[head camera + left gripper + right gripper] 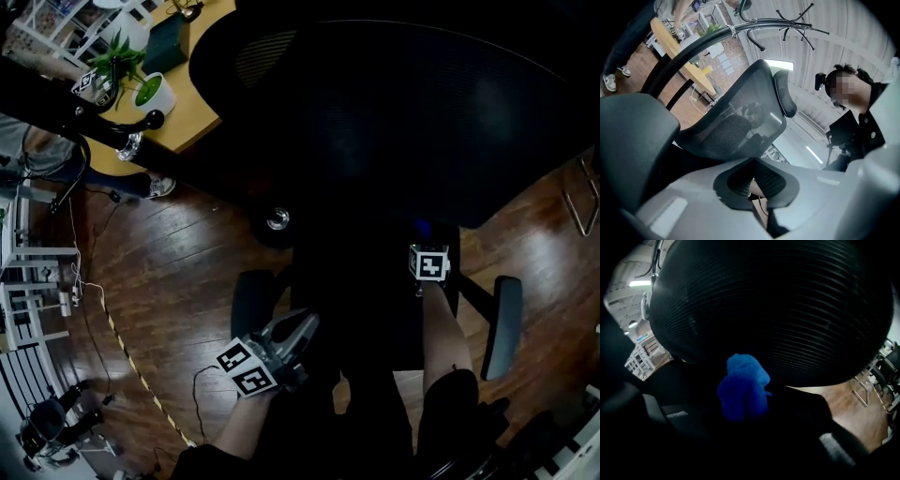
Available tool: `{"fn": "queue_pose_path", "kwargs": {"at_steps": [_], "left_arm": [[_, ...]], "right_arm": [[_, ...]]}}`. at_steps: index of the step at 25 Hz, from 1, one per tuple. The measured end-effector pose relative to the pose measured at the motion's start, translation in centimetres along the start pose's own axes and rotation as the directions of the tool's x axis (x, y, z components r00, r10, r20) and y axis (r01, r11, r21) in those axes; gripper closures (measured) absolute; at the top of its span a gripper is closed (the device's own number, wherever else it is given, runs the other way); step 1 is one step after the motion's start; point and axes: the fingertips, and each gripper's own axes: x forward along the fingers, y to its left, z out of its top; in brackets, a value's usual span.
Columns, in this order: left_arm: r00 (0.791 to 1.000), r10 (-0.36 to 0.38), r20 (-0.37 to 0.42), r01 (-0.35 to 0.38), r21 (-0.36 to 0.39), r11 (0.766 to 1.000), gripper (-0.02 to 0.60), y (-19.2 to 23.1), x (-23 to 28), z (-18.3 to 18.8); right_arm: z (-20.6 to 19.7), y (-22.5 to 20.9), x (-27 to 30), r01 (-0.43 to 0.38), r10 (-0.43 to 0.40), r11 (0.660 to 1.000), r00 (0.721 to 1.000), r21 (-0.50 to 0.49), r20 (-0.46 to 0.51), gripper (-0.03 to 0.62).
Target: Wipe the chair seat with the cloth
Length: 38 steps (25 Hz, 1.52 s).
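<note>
The black office chair fills the head view, its mesh backrest (403, 112) above its dark seat (375, 309). My right gripper (426, 240) is over the seat's far right part, shut on a bunched blue cloth (422, 228). In the right gripper view the blue cloth (743, 387) sticks out of the dark jaws in front of the ribbed backrest (778, 310). My left gripper (298, 330) hangs off the seat's left front corner, near the left armrest (253, 300). Its grey jaws meet with nothing between them, and it (752, 190) looks up at the mesh backrest (736, 126).
A wooden table (187, 103) with a potted plant (150, 89) stands at the upper left. The right armrest (506, 323) juts over the wood floor. Cables and a striped tape line (131, 361) lie on the floor at the left. A person's shoe (161, 187) shows by the table.
</note>
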Motion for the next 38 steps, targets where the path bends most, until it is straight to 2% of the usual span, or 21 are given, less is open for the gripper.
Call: {"fn": "queue_pose_path", "kwargs": {"at_steps": [4, 7, 12, 17, 19, 22, 25, 29, 32, 34, 38], "left_arm": [[0.999, 0.035, 0.005, -0.035, -0.012, 0.999, 0.589, -0.4, -0.5, 0.2], [0.999, 0.053, -0.001, -0.053, 0.0, 0.999, 0.589, -0.3, -0.5, 0.2], [0.998, 0.066, -0.019, -0.066, 0.023, 0.998, 0.589, -0.4, -0.2, 0.0], [1.0, 0.023, 0.004, -0.023, 0.03, 0.999, 0.589, -1.7, -0.4, 0.3], [1.0, 0.004, 0.008, -0.004, 0.034, 0.999, 0.589, -2.1, -0.5, 0.2], [1.0, -0.002, 0.031, 0.002, 0.017, 1.0, 0.59, -2.6, -0.7, 0.3], [0.998, -0.006, 0.058, 0.006, -0.003, 1.0, 0.589, -3.3, -1.3, 0.6], [0.995, 0.008, 0.103, -0.006, -0.015, 1.0, 0.591, -3.1, -2.8, 1.4], [0.991, 0.014, 0.135, -0.009, -0.038, 0.999, 0.589, -2.8, -4.2, 1.5], [0.989, 0.023, 0.146, -0.016, -0.049, 0.999, 0.59, -2.5, -5.0, 1.2], [0.986, 0.028, 0.167, -0.019, -0.057, 0.998, 0.589, -2.0, -5.8, 1.1]], "right_arm": [[-1.5, -5.7, -3.5, 0.093, -0.092, 0.994, 0.996, 0.053, -0.009, 0.559], [-2.1, -7.6, -4.5, 0.118, -0.118, 0.992, 0.993, 0.053, 0.009, 0.559], [-1.6, -7.9, -5.0, 0.093, -0.095, 0.993, 0.995, 0.067, 0.028, 0.559], [-0.5, -7.3, -5.7, 0.035, -0.045, 0.988, 0.997, 0.151, 0.065, 0.559], [1.4, -4.1, -5.7, -0.043, 0.022, 0.983, 0.992, 0.181, 0.12, 0.559], [3.5, 3.2, -4.5, -0.165, 0.147, 0.98, 0.977, 0.11, 0.156, 0.559], [3.9, 11.4, -3.8, -0.262, 0.258, 0.965, 0.957, 0.02, 0.129, 0.559], [3.2, 21.1, -2.7, -0.378, 0.381, 0.925, 0.921, -0.045, 0.084, 0.559], [2.1, 26.6, -2.0, -0.437, 0.44, 0.897, 0.896, -0.069, 0.056, 0.559], [1.2, 29.2, -1.7, -0.45, 0.456, 0.886, 0.889, -0.106, 0.034, 0.559], [0.8, 30.1, -1.3, -0.437, 0.45, 0.886, 0.891, -0.155, 0.059, 0.559]]}}
